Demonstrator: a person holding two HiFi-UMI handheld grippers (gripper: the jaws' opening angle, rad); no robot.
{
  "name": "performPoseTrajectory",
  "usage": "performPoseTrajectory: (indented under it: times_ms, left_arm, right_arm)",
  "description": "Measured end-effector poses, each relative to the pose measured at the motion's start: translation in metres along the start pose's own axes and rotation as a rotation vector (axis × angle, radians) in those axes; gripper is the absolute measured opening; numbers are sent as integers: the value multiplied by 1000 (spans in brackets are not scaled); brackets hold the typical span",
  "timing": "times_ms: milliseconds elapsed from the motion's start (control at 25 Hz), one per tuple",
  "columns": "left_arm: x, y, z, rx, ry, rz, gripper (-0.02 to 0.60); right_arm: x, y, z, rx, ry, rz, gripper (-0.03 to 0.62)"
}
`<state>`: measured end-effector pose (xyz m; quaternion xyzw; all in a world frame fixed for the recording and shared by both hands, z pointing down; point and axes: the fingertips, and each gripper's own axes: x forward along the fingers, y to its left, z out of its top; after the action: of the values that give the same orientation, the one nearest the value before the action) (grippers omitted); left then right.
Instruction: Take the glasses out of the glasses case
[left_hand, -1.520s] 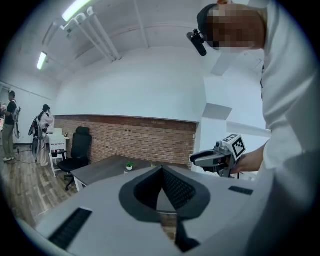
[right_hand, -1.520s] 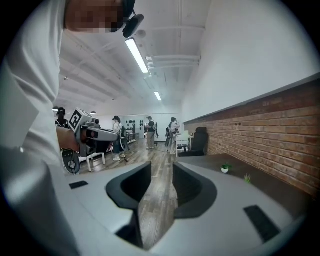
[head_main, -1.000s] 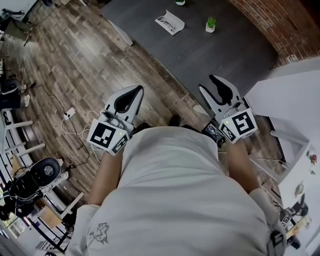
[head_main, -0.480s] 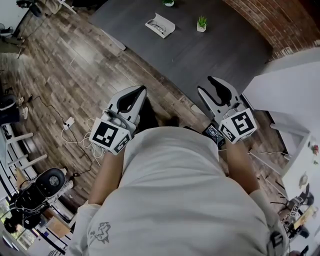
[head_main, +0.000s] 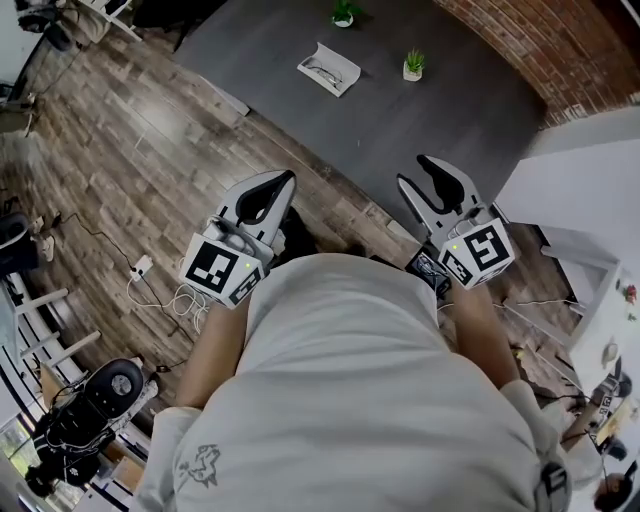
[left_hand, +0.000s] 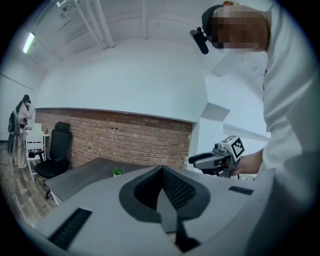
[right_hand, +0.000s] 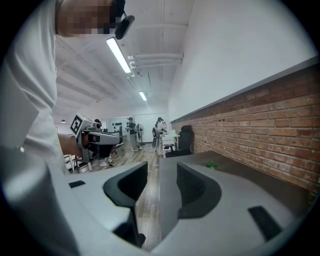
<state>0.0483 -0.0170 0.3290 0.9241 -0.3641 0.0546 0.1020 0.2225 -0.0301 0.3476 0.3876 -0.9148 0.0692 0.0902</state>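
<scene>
A white glasses case (head_main: 329, 68) lies open on the dark grey table (head_main: 430, 120), far ahead of me, with glasses inside it. Both grippers are held close to my body above the wooden floor, well short of the table. My left gripper (head_main: 277, 184) has its jaws pressed together with nothing between them (left_hand: 162, 172). My right gripper (head_main: 432, 176) stands a little apart, and floor shows through the narrow gap (right_hand: 154, 172). Each gripper also appears in the other's view: the right gripper (left_hand: 196, 160) and the left gripper (right_hand: 118, 136).
Two small potted plants (head_main: 413, 64) (head_main: 344, 12) stand on the table near the case. A brick wall (head_main: 560, 50) runs behind it and a white partition (head_main: 590, 200) is at the right. Cables and a power strip (head_main: 140, 268) lie on the floor at left. A black office chair (left_hand: 55, 155) and people (right_hand: 132, 132) are farther off.
The head view has shifted a little, so the case and table sit slightly lower in the frame. Both grippers keep the same pose in front of my body.
</scene>
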Motion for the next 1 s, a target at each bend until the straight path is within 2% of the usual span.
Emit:
performPoseTrajectory:
  times_ms: [320,640,1000]
  left_arm:
    - [-13,87,14,-9,-8,-28,11]
    - [-43,161,16,-28,-28,-70,11]
    - [-59,205,15,-34,-25,-89,11]
  right_arm:
    - [77,5,21,-1,25,-52,190]
    - [143,36,36,-18,61,-98,190]
    - [189,52,41,-24,96,-114,190]
